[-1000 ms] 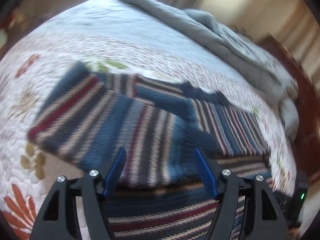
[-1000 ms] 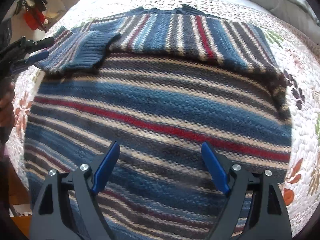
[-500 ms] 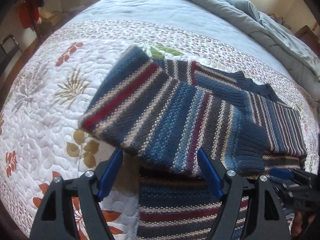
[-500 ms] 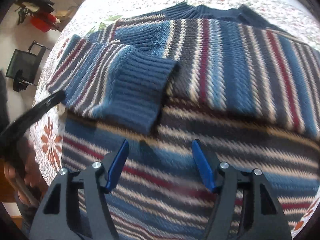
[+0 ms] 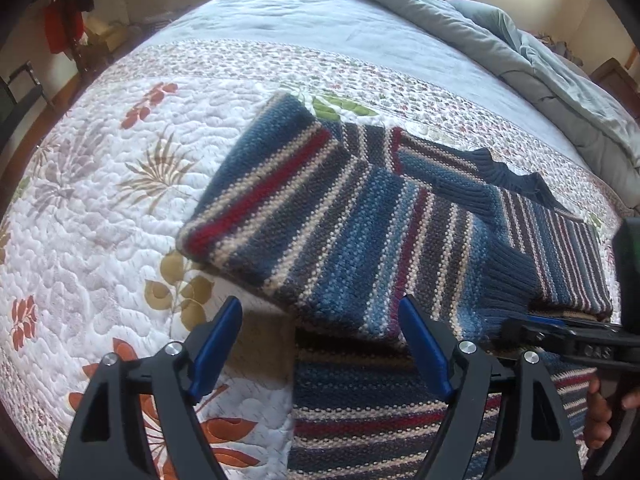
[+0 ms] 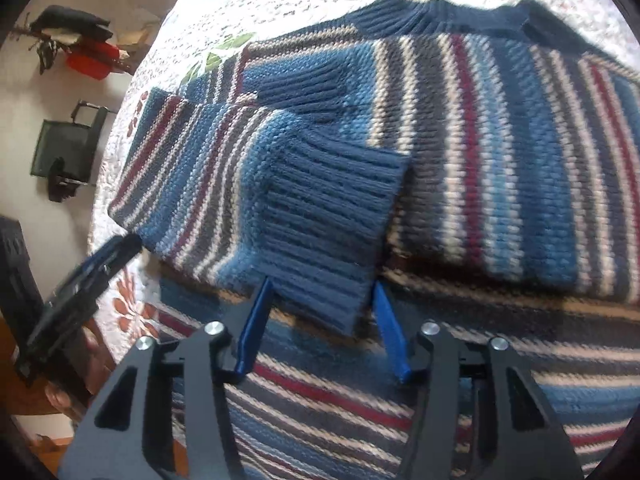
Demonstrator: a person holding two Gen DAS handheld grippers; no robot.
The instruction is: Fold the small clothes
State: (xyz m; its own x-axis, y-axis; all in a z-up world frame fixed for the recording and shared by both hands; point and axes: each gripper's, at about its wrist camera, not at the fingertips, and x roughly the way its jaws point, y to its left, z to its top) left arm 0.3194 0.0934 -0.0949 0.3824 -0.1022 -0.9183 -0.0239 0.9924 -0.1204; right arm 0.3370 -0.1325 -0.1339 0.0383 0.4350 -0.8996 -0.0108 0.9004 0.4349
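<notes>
The right tongs [image 6: 322, 300] stand spread, their 2 blue fingers [image 6: 256, 324] on either side of the ribbed blue cuff [image 6: 332, 224] of a sleeve, the cuff's corner between them but not pinched; ahead of them the striped sweater [image 6: 500, 168] lies flat on the bed, both sleeves folded across its chest, the dark collar [image 6: 440, 16] at the far edge; beneath the tongs runs the sweater's striped lower body. To their left the left tongs [image 6: 100, 264] hover by the sleeve's elbow, over the floral quilt [image 6: 132, 312].

The left tongs [image 5: 320, 340] are spread too and hold nothing; just ahead of them lies the folded sleeve [image 5: 320, 232], and to their right the right tongs [image 5: 568, 330] reach the cuff. Beyond the sweater, a grey duvet [image 5: 500, 40] is bunched at the bed's far side.
</notes>
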